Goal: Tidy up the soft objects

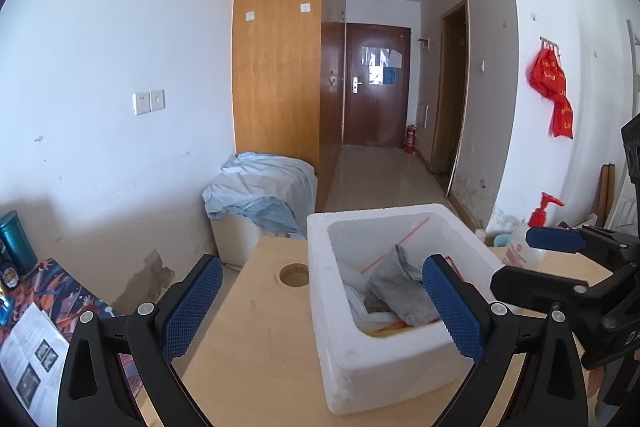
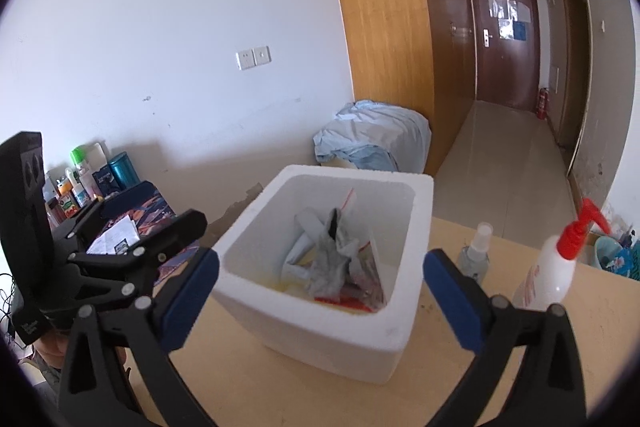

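Since the grey sock [image 2: 334, 267] already lies inside the white foam box [image 2: 394, 331], among plastic bags, you seem to be finishing a drop or choosing the next item. Keep both tools above the box rim and clear of its walls. Your left gripper [image 1: 320, 305] is spread wide, holding nothing, straddling the box's left wall. Your right gripper [image 2: 320, 297] is equally wide and empty, straddling the box's near side.
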